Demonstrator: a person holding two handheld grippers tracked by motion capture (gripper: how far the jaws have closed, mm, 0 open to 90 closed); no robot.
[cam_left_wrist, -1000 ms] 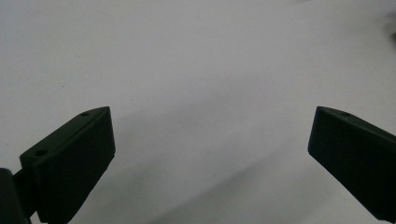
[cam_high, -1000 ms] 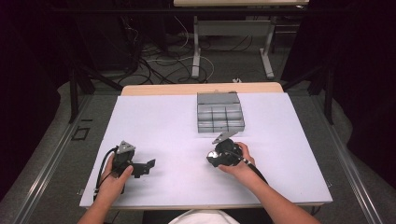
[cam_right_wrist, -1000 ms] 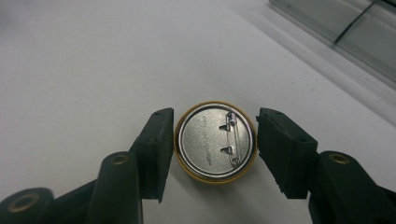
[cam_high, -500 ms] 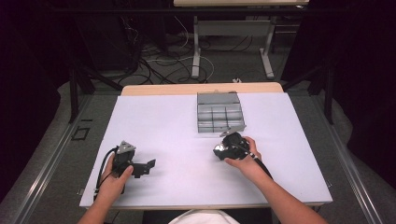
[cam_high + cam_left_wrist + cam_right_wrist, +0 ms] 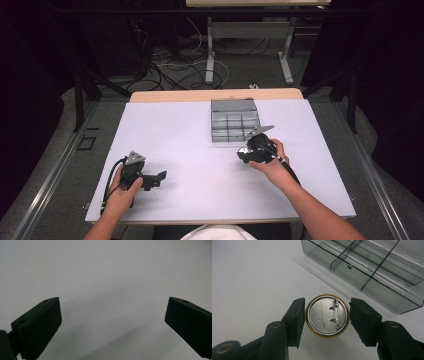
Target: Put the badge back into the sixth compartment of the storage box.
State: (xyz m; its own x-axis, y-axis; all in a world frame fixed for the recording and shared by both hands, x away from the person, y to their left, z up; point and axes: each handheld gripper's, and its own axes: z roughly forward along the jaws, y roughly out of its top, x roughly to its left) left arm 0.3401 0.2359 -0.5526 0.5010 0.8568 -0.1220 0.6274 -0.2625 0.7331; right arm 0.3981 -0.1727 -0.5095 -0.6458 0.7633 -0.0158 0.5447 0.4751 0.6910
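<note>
Pinched between my right jaws (image 5: 327, 316) is a round pin badge (image 5: 327, 316), its silver back and safety pin facing the camera, low in the middle of the right gripper view. Just beyond it, at upper right, stands a clear divided box (image 5: 372, 267) on the white desk (image 5: 249, 277). My left jaws (image 5: 112, 322) are spread wide over bare desk, holding nothing.
</note>
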